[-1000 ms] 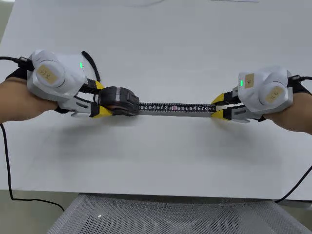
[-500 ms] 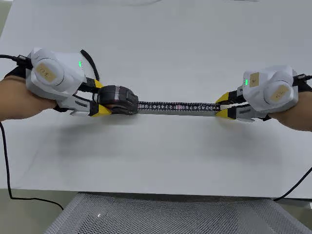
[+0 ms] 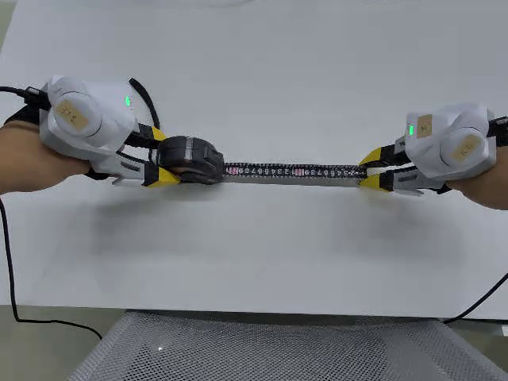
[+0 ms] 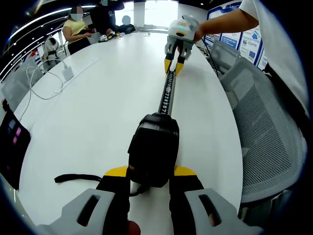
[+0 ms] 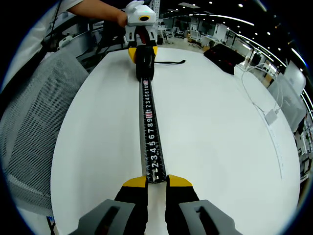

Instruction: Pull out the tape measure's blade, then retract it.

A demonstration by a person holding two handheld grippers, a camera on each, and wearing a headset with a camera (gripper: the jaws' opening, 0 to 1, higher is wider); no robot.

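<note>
Stretching from tape measure [image 3: 189, 159] to right gripper [image 3: 367, 170]: blade [image 3: 294, 171].

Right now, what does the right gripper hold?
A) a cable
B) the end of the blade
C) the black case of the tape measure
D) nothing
B: the right gripper is shut on the end of the blade, while the left gripper holds the case.
</note>
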